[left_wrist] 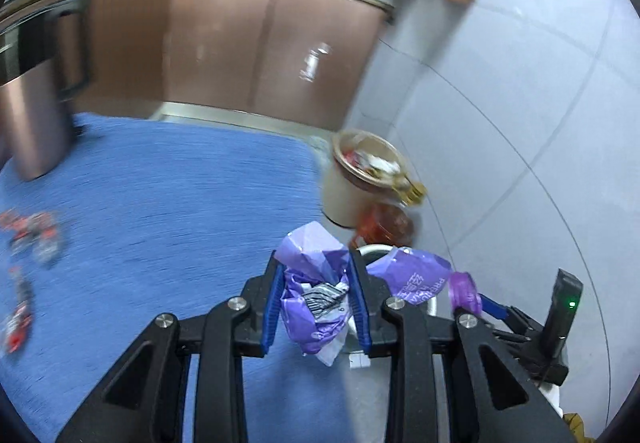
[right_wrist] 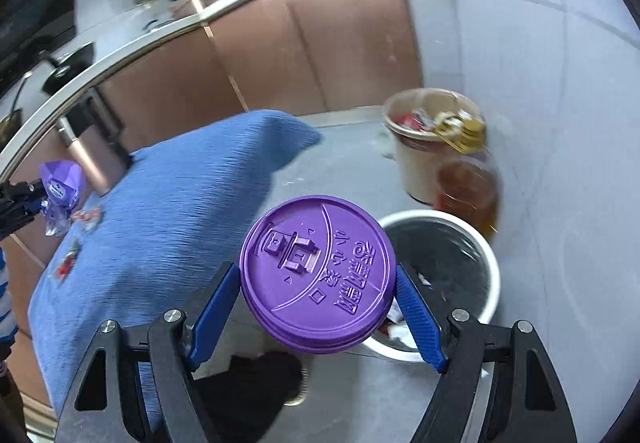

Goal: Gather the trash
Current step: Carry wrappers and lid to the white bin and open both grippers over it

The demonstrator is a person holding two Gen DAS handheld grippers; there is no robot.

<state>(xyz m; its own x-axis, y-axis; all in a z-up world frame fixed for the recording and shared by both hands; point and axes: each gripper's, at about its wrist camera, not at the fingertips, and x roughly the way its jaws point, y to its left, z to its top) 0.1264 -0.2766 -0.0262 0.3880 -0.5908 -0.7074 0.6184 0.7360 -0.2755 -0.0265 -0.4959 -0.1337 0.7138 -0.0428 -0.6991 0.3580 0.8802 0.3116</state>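
My left gripper (left_wrist: 316, 295) is shut on a crumpled purple wrapper (left_wrist: 314, 291), held above the edge of the blue mat (left_wrist: 160, 223). My right gripper (right_wrist: 318, 299) is shut on a purple cup with an embossed lid (right_wrist: 318, 275), just left of a white trash bin (right_wrist: 486, 263) with a dark liner. In the left wrist view the purple cup (left_wrist: 420, 279) and the right gripper (left_wrist: 480, 303) show at lower right, over the white bin's rim (left_wrist: 374, 249). In the right wrist view the purple wrapper (right_wrist: 60, 191) and the left gripper (right_wrist: 24, 199) appear at far left.
A beige bin full of trash (left_wrist: 360, 179) stands by the tiled wall, an orange plastic cup (left_wrist: 384, 225) beside it. Red-and-white wrappers (left_wrist: 36, 235) lie scattered on the mat. Brown cabinets (left_wrist: 260, 51) under a cluttered counter run along the back. A copper-coloured bin (left_wrist: 32, 123) stands at left.
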